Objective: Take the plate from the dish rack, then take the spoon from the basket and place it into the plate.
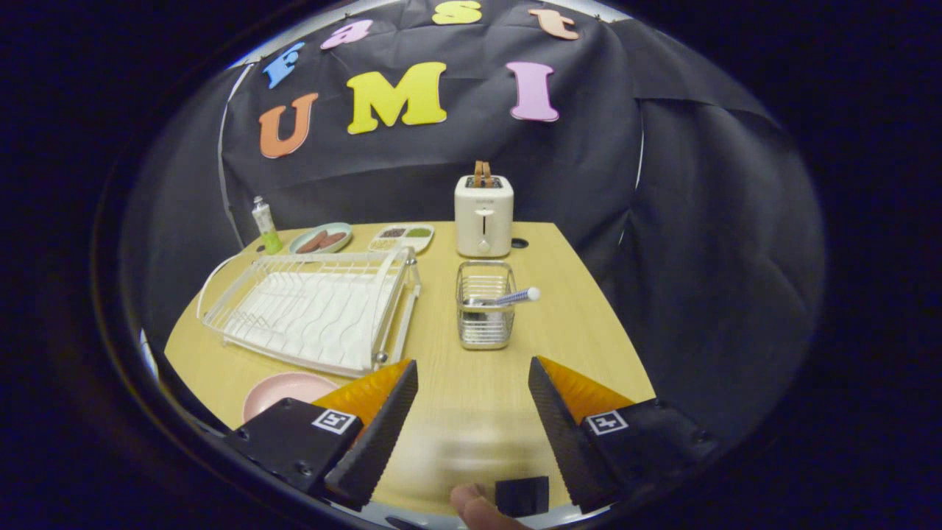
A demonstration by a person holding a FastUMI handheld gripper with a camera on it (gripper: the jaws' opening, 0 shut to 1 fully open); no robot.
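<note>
The claw hangs above the near part of the wooden desk with its two fingers spread wide apart and nothing between them, only bare desk top. A fingertip of the person shows at the near edge between the finger bases.

The pink plate lies flat on the desk at the near left, just left of the left finger and just near of the dish rack. The white wire dish rack stands on the left half of the desk, beyond the left finger, with no dishes in its slots.

Straight ahead of the gap between the fingers stands the wire basket. The spoon leans in it, its pale rounded end sticking out over the basket's right rim.

Farther on, right behind the basket, a cream toaster stands with slices of toast poking from its slots. At the far left of the desk sit a small bottle with green contents, a round plate with sausages, and a divided tray of food next to the toaster.
</note>
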